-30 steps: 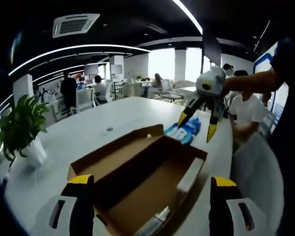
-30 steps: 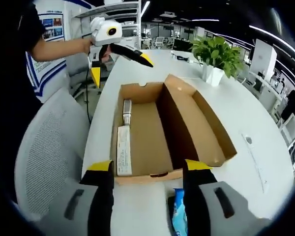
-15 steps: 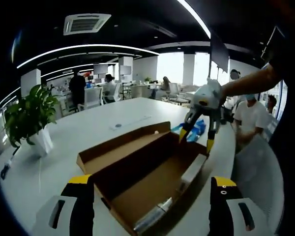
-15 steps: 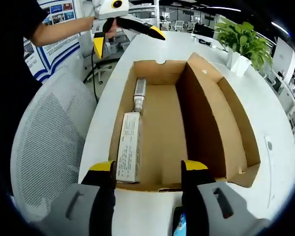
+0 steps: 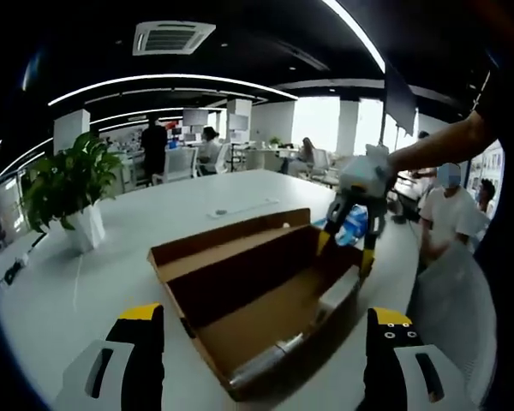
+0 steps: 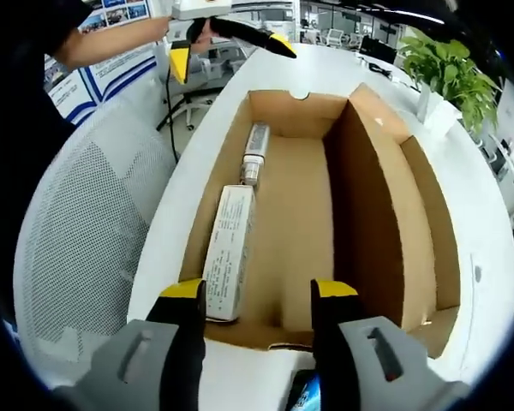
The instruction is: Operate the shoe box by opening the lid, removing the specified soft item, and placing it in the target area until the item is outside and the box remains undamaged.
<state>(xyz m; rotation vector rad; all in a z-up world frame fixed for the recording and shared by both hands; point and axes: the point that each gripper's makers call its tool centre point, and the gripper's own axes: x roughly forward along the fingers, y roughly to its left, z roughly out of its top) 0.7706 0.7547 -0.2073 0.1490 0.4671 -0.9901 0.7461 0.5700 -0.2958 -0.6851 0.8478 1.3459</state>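
The brown cardboard shoe box [image 5: 240,300] lies on the white table [image 5: 94,265] with its lid folded back. A white carton [image 6: 227,253] and a silver tube [image 6: 255,150] rest along one inner wall. A blue soft packet [image 5: 353,224] lies on the table just outside the box's far end, also showing as the blue packet [image 6: 304,396] under my right gripper. My right gripper [image 6: 259,291] is open and empty over that end of the box [image 6: 308,214]; the right gripper [image 5: 344,253] hangs from a hand. My left gripper [image 5: 264,315] is open at the opposite end, as is the left gripper [image 6: 230,53].
A potted plant [image 5: 73,184] stands on the table beyond the lid side. A grey mesh chair [image 6: 77,231] sits against the table edge beside the box. People sit and stand in the office behind [image 5: 441,210].
My right gripper has come down and forward over the box's end, so the box looks larger in its view. The left gripper view has swung, bringing the plant further in.
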